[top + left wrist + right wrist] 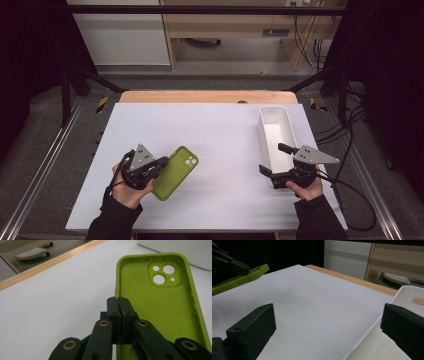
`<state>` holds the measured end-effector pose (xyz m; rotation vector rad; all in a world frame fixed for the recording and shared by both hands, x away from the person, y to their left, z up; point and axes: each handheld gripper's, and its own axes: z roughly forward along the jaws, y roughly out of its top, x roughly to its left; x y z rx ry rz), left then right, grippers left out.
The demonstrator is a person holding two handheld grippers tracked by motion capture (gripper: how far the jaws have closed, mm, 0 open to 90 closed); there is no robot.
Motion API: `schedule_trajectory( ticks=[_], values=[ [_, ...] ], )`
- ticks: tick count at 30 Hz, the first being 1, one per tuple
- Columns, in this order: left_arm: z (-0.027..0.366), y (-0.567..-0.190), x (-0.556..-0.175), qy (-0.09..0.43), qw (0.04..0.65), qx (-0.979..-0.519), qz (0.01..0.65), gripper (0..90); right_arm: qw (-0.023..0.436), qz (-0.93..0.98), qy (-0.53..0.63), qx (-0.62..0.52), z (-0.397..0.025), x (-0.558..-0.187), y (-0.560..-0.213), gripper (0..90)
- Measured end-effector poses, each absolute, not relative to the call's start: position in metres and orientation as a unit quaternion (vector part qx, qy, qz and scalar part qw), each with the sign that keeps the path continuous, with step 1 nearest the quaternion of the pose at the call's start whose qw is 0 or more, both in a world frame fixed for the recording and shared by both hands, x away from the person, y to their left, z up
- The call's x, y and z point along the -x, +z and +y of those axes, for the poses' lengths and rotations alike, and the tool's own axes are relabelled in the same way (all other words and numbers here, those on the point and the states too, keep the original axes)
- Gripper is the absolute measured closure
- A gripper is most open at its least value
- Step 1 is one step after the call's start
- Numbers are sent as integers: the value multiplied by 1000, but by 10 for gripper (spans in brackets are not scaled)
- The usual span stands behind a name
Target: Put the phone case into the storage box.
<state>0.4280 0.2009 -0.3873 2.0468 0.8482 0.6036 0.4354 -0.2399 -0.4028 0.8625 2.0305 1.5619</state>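
Forearms enter from the near edge of the white surface (215, 130). Left claw (161, 165), angled right, is clamped on the near left rim of the lime-green phone case (176, 172), held inner face up, camera cut-outs at its far end. Right claw (274, 160) stands spread wide and holds nothing, one jaw over the white bin's (276, 131) near end.

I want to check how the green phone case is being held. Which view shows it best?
The left gripper view: the left gripper is shut on the side wall of the green phone case, whose inside and camera cut-outs face up. The high view shows the whole case, small. The right gripper view catches its edge.
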Motion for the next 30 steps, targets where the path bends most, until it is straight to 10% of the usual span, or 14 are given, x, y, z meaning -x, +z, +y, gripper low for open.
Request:
schedule_trajectory(
  ticks=[30],
  values=[
    [152, -384, -443, 227, 399, -843, 281, 887, 206, 753, 556, -285, -214, -442, -389, 4]
  ],
)
